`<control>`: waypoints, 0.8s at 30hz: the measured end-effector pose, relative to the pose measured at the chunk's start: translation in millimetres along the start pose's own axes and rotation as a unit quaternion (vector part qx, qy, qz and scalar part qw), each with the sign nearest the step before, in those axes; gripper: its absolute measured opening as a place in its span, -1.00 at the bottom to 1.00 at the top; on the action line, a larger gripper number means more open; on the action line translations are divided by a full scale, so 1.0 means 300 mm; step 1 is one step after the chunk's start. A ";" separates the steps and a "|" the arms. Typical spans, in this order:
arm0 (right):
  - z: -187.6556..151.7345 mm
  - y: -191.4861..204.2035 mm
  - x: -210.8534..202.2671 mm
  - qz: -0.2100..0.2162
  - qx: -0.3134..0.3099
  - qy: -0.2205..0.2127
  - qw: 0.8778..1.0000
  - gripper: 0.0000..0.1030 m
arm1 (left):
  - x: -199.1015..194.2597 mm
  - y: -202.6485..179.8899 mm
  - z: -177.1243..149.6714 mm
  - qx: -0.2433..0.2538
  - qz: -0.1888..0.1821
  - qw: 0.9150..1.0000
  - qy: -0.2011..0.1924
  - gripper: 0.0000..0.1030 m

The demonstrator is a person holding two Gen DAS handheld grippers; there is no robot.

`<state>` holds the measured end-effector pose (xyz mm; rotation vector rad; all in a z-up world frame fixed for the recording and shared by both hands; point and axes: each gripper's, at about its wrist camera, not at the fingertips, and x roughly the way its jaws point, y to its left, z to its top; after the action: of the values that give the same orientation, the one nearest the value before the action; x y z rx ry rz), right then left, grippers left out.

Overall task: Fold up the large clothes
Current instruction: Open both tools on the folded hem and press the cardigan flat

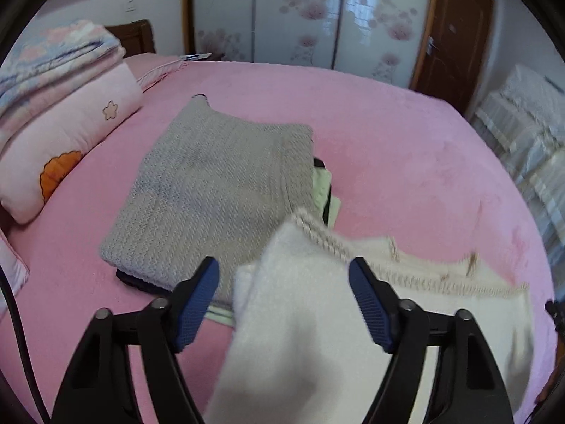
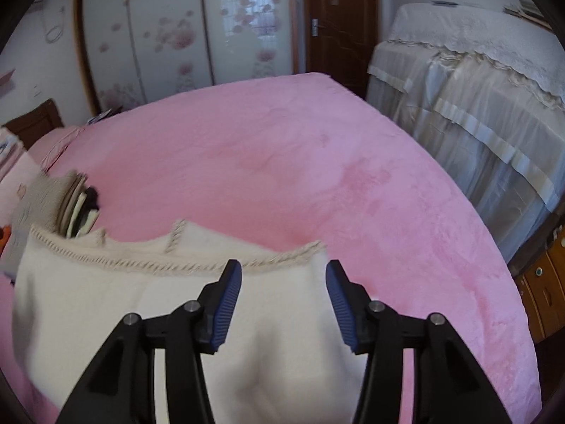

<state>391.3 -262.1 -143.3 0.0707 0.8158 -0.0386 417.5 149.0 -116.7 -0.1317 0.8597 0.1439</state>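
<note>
Item one: the cream garment (image 1: 310,318), fleecy, edged along its far side with a twisted cord trim. We find it on the pink bed (image 1: 406,148), directly beneath and between our jaws in both views. In the left wrist view a folded corner of it rises between the two blue pads; whether it touches them we cannot tell, as the cloth is blurred. The left gripper (image 1: 284,298) has its jaws spread wide, clamping nothing. In the right wrist view the same cream garment (image 2: 106,304) spreads out to the left of the jaws and under them, its trimmed edge running just ahead of the pad tips. The right gripper (image 2: 284,298) also has its jaws wide apart, with nothing pinched.

Item two: a stack of folded clothes, topped by a grey knit sweater (image 1: 215,194), ahead and left of the left jaws. Pale green and dark layers show at its right edge and beneath its near corner. The cream garment's raised corner overlaps the stack's near right side in the view.

Item three: pink pillows and folded bedding (image 1: 63,106), far left of the left jaws.

Item four: a wardrobe with flowered sliding panels (image 2: 169,35) and a brown door (image 2: 339,17), far ahead beyond the bed.
</note>
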 end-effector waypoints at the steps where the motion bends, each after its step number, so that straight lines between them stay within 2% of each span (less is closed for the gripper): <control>1: -0.017 0.038 0.004 0.019 -0.003 0.010 1.000 -0.03 | 0.009 -0.013 -0.020 0.014 -0.002 1.000 0.009 -0.06; 2: -0.031 0.072 0.008 0.030 -0.006 0.015 0.999 -0.03 | 0.023 -0.036 -0.053 0.028 -0.005 0.999 0.023 -0.22; 3: -0.046 0.106 0.014 0.042 -0.010 0.018 0.999 -0.03 | 0.040 -0.062 -0.080 0.039 -0.010 0.999 0.035 -0.25; 7: -0.120 0.297 0.038 0.071 -0.053 0.015 0.996 -0.03 | 0.110 -0.178 -0.201 0.073 -0.024 0.996 0.050 -0.25; 10: -0.170 0.403 0.090 0.088 -0.066 0.025 0.994 -0.03 | 0.164 -0.231 -0.251 0.067 -0.028 0.995 0.063 -0.25; 12: -0.197 0.440 0.132 0.088 -0.065 0.036 0.993 -0.03 | 0.207 -0.245 -0.271 0.063 -0.009 0.995 0.073 -0.25; 13: -0.209 0.444 0.157 0.073 -0.071 0.038 0.994 -0.03 | 0.219 -0.243 -0.277 0.065 -0.002 0.995 0.071 -0.25; 15: -0.226 0.418 0.194 0.042 -0.087 0.033 0.995 -0.06 | 0.227 -0.223 -0.277 0.065 -0.006 0.996 0.066 -0.25; 17: -0.230 0.336 0.201 0.005 -0.084 0.019 0.996 -0.07 | 0.225 -0.191 -0.272 0.065 -0.021 0.995 0.067 -0.25; 19: -0.229 0.223 0.192 -0.038 -0.072 0.010 0.997 -0.07 | 0.215 -0.157 -0.275 0.072 -0.030 0.995 0.064 -0.25; 21: -0.229 0.093 0.179 -0.068 -0.053 0.004 0.996 0.04 | 0.201 -0.124 -0.283 0.082 -0.039 0.994 0.062 -0.25; 22: -0.235 0.015 0.179 -0.109 -0.042 0.010 0.993 0.03 | 0.192 -0.127 -0.290 0.085 -0.042 0.994 0.059 -0.25; 24: -0.252 -0.118 0.173 -0.148 -0.018 0.016 0.989 0.03 | 0.172 -0.108 -0.300 0.087 -0.048 0.994 0.055 -0.25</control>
<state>369.8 -291.9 -234.4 -0.0846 0.8530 -0.3025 389.6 105.3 -212.3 -0.0175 0.9705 -0.0289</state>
